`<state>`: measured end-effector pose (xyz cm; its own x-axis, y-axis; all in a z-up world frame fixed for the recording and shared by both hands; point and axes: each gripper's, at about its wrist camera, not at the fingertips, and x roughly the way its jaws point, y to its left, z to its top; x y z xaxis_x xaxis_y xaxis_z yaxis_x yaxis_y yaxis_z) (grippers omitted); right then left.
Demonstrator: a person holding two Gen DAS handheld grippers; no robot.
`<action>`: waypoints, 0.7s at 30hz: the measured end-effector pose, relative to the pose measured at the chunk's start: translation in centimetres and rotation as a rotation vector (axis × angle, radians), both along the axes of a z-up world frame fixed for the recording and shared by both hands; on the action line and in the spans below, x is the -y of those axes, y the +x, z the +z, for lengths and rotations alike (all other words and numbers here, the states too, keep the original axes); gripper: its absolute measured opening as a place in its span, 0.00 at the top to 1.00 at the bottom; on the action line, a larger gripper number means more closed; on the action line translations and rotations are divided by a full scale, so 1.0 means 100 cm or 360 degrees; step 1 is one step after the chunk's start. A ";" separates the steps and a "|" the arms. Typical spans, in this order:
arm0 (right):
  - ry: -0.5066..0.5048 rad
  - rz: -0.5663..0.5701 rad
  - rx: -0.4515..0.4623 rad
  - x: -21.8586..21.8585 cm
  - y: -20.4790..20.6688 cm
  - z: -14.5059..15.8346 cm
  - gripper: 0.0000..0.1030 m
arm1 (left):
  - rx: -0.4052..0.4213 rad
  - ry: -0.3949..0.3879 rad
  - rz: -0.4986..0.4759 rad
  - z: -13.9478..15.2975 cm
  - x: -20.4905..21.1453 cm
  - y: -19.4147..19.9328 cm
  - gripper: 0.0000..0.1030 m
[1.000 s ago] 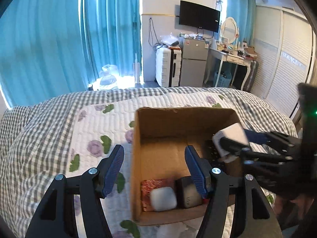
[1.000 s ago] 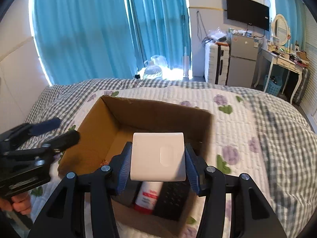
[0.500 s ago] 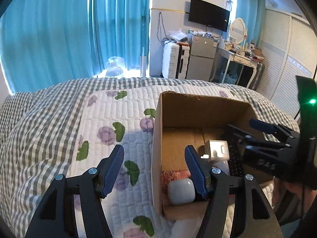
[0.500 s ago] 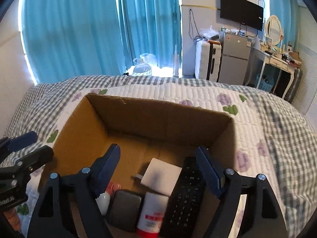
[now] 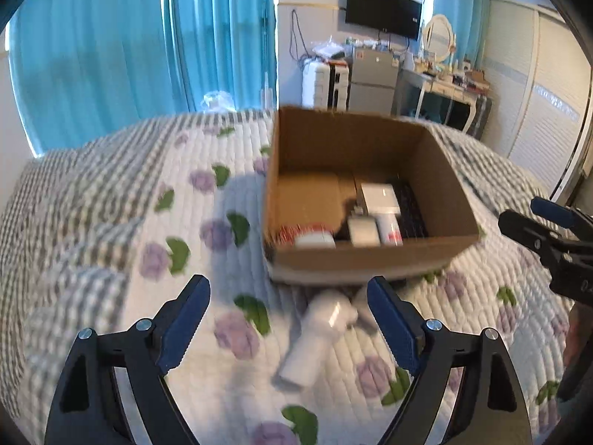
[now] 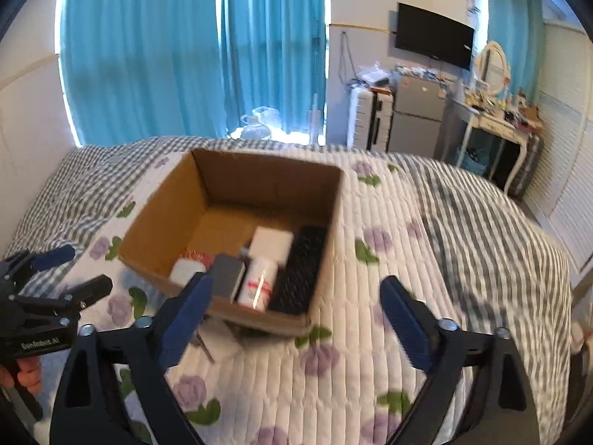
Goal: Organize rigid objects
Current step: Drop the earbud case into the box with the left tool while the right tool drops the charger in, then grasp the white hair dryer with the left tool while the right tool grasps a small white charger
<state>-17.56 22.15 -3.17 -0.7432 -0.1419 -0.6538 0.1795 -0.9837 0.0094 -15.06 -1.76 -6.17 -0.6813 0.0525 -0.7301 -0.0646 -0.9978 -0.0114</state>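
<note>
We're in a bedroom: quilted floral bed (image 6: 426, 259), teal curtains (image 6: 185, 55), wall television (image 6: 434, 40), dressing table with mirror (image 6: 491, 65).

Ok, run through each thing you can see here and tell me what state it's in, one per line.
Left gripper: open, empty.
Right gripper: open, empty.
Cardboard box: open-topped, upright on the bed.
White adapter: lying flat in the box.
Remote: lying in the box by its right wall.
Red and white bottle: in the box, leaning on the near wall.
White tube: lying on the quilt, outside the box.
</note>
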 end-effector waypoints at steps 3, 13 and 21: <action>0.0012 -0.0025 0.0071 -0.004 0.007 -0.025 0.05 | 0.0084 -0.0024 0.0025 -0.027 -0.010 0.000 0.14; -0.0001 -0.0063 0.0262 -0.008 0.006 -0.098 0.04 | 0.0276 -0.0172 0.0059 -0.099 -0.027 -0.017 0.15; -0.0006 -0.0076 0.0291 -0.008 0.001 -0.106 0.05 | 0.0285 -0.0160 -0.0084 -0.108 -0.039 -0.024 0.56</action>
